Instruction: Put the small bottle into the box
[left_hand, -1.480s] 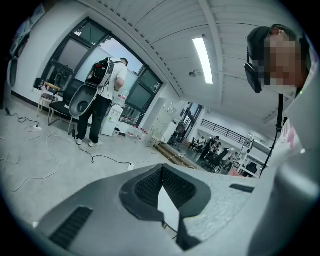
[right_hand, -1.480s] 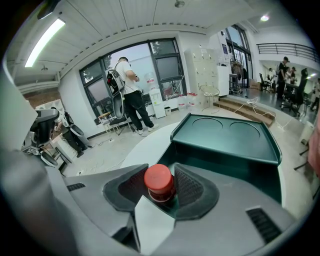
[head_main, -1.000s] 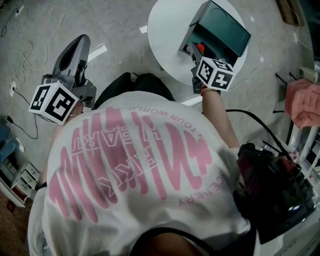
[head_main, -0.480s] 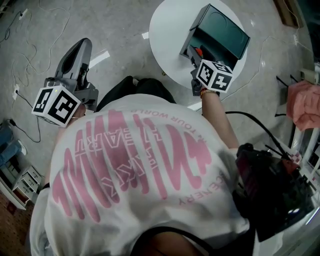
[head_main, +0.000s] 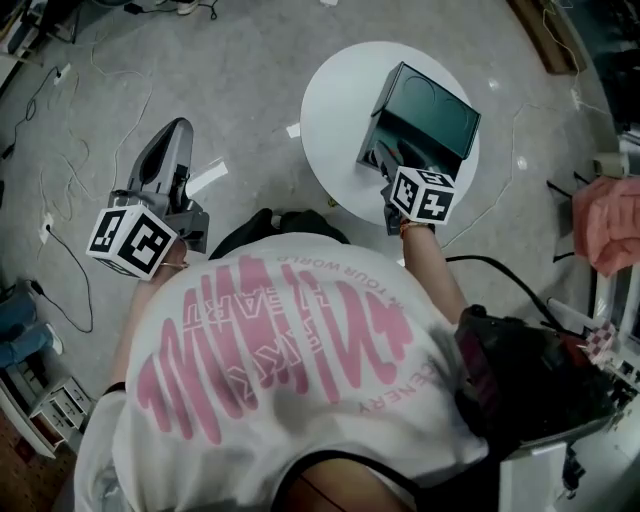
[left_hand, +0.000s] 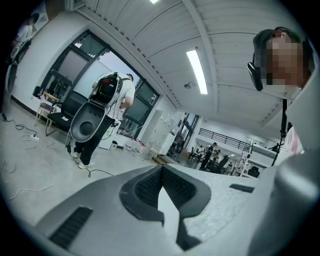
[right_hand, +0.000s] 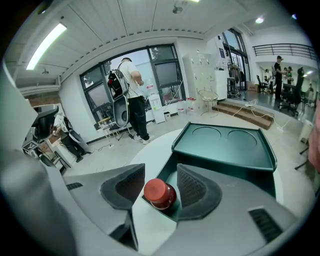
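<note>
Red-capped small bottle (right_hand: 160, 194) sits in box (right_hand: 225, 147) between just-opened jaws of right gripper (right_hand: 161, 175).

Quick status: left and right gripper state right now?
Left gripper: shut, nothing between its jaws.
Right gripper: open; its jaws have just been opening, and the small bottle sits between them, not gripped, in the box.

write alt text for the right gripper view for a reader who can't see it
The right gripper, its jaws open and just widened, straddles a small red-capped bottle without touching it; the bottle sits inside the near corner of a dark green box. The box, lid open, rests on a round white table.
</note>
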